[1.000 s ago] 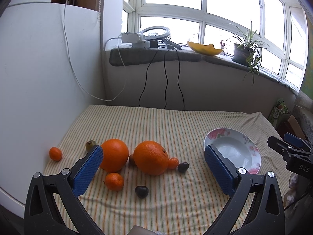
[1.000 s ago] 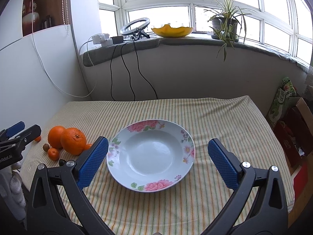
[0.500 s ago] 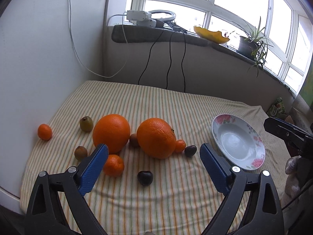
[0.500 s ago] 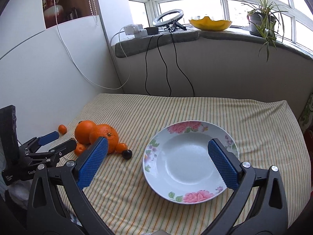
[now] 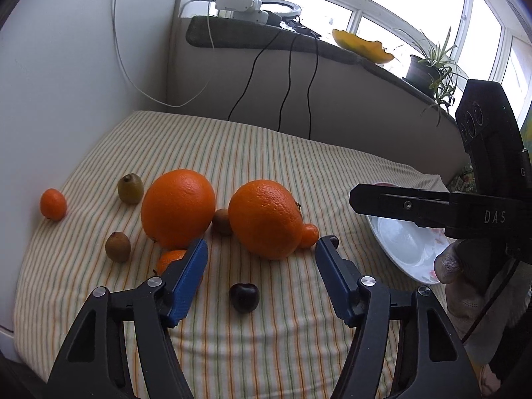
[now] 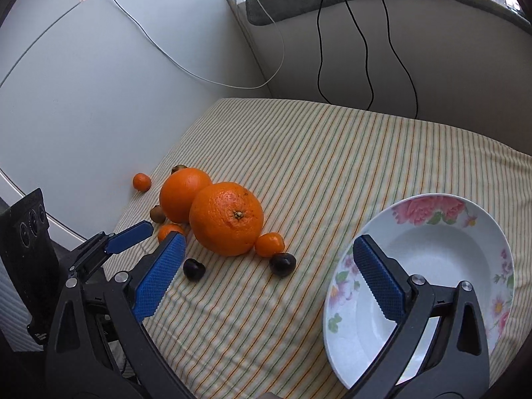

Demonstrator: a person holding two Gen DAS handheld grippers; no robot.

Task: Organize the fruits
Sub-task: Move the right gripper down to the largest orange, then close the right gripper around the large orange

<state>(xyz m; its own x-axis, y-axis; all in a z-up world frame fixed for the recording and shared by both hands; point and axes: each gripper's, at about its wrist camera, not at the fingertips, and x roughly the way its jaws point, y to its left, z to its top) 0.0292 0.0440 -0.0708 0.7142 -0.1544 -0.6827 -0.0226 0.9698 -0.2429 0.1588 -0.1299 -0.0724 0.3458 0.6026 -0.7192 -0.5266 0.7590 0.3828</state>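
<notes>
Found both grippers over the striped cloth (image 5: 299, 166), nothing carried in either.

Left gripper (image 5: 261, 252): jaws part-way in, having just been closing, nothing between the pads; blue fingertips (image 5: 196, 256) clear of all fruit. Cherry (image 5: 243, 297) lying on the cloth directly below the gap, slightly nearer the camera than the tips, roughly centred between the two fingers. Round, so no long axis to line up with; any approach angle judged to serve. Big orange (image 5: 266, 217) just beyond the tips, a small tangerine (image 5: 308, 234) touching its right side.

Right gripper (image 6: 266, 252): spread wide, empty, hanging between fruit and plate (image 6: 492, 232). Cherry seen just beside its left pad (left finger of the other tool close alongside as well). Second dark fruit (image 6: 282, 263) in front of the tangerine, inside the right tool's span.

Plate empty, off to the right of the fruit, well apart from the cherry.

Judged: cherry the likely first pick, left hand nearer and already straddling it; a short drop and slight pull back needed before clamping. Crowding risk noted, with both tools near the same fruit.
</notes>
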